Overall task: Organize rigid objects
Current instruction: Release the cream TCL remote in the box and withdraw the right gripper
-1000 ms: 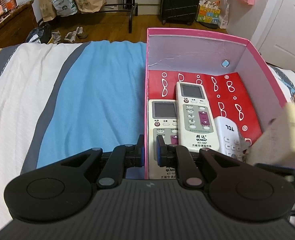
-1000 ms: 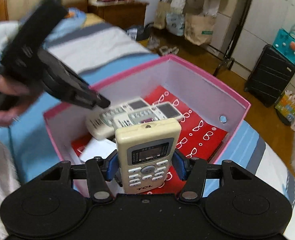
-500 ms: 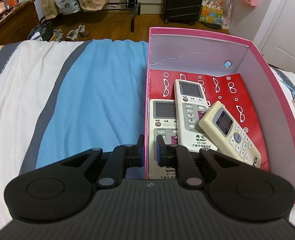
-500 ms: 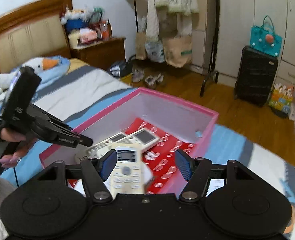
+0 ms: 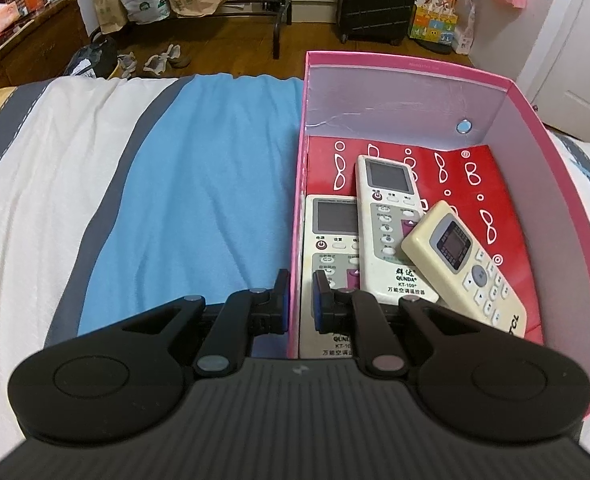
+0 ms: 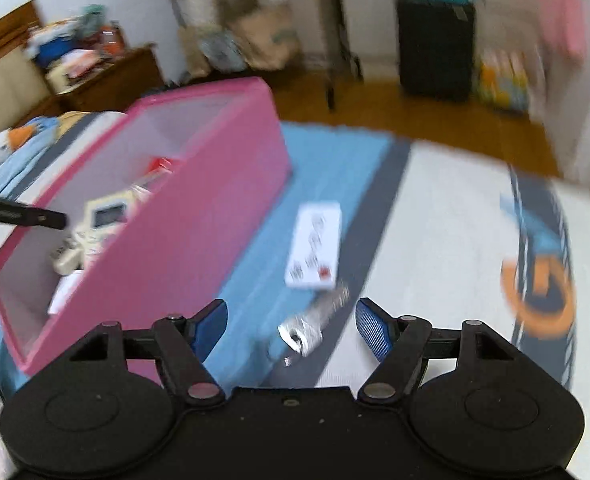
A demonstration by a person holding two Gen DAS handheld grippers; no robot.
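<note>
TCL remote (image 5: 466,267) dropped into pink box (image 5: 297,208), right claw (image 6: 291,322) wide open, empty, left claw (image 5: 299,300) pinching box wall, QUNDA KT-109 remote (image 5: 393,226) beneath

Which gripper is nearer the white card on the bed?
Right. The right gripper hangs open just short of the card; the left gripper pinches the pink box wall, across the box.

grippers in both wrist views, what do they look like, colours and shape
Both match. The left gripper and right gripper each have matte black linkage arms with silver pivot pins, two round black discs at the base, and blue textured pads on the fingers. The left one's ribbed dark grey body carries a small lightning-bolt mark. No cables or sleeves show.
</note>
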